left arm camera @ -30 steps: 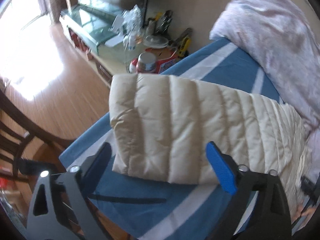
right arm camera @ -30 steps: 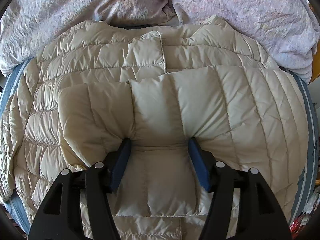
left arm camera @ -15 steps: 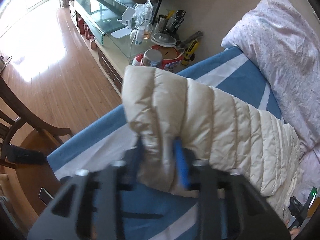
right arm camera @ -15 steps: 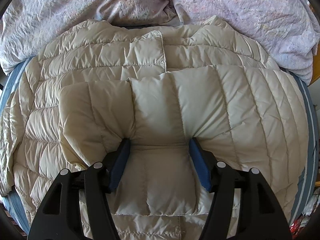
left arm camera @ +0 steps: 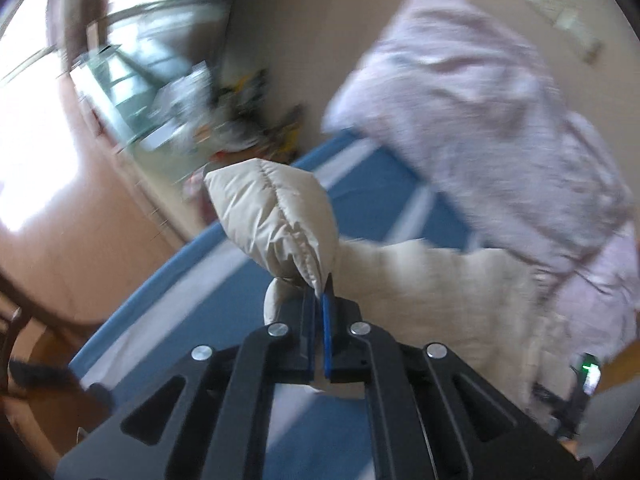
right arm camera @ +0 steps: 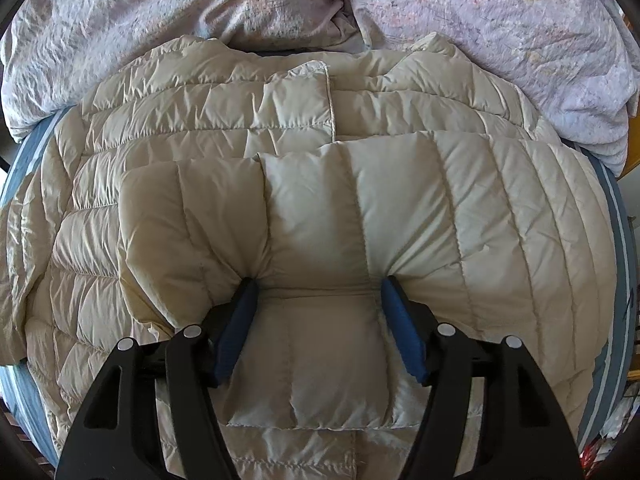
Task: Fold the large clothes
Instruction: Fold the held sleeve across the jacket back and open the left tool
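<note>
A cream quilted puffer jacket (right arm camera: 320,208) lies spread on the bed, one sleeve folded across its body. My right gripper (right arm camera: 318,300) is open, its blue pads pressed down into that folded sleeve on either side of a quilted panel. In the left wrist view my left gripper (left arm camera: 318,292) is shut on the end of the other sleeve (left arm camera: 276,216) and holds it lifted above the blue striped sheet (left arm camera: 224,292); the sleeve trails back to the jacket body (left arm camera: 440,288). This view is motion-blurred.
A lilac floral duvet (right arm camera: 280,12) is bunched along the far side of the bed, also in the left wrist view (left arm camera: 480,120). A cluttered low cabinet (left arm camera: 224,120) stands past the bed's edge, with wooden floor (left arm camera: 80,220) and a dark chair (left arm camera: 24,312) at the left.
My left gripper has closed on the sleeve end and lifted it off the sheet, swinging quickly. My right gripper has stayed pressed on the folded sleeve.
</note>
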The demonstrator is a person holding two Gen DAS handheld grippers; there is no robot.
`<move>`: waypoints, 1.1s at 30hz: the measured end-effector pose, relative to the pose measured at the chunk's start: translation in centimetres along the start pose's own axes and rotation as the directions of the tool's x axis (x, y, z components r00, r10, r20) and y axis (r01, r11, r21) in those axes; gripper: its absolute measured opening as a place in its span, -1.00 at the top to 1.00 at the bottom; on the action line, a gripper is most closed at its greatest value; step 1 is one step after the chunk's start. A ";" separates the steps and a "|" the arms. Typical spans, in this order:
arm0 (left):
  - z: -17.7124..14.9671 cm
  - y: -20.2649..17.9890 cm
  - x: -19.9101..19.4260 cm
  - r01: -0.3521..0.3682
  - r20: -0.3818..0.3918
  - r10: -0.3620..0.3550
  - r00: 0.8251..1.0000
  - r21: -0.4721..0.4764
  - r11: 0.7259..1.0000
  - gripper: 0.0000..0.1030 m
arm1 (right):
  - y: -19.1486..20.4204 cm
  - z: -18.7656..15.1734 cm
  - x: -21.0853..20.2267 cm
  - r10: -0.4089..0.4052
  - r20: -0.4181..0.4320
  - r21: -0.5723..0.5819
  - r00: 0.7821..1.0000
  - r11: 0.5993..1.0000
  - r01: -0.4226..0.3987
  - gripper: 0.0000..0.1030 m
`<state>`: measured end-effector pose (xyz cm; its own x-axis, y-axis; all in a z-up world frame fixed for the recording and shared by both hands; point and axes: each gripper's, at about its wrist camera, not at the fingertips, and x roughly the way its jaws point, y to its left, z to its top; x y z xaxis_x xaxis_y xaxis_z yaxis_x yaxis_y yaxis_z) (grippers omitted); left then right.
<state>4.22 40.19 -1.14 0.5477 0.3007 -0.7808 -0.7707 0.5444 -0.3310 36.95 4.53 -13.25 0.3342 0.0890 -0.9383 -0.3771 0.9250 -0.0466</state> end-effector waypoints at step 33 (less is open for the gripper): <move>-19.0 -37.5 7.1 0.414 -0.394 -0.224 0.892 0.507 0.756 0.94 | -14.4 -7.1 -6.6 -0.059 0.108 0.166 0.992 0.985 0.040 -0.56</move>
<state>30.77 7.03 -4.34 0.5327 -0.1620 -0.8306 -0.1915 0.9330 -0.3048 34.09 -12.00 -8.83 0.4470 0.0739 -0.8915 -0.2147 0.9763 -0.0267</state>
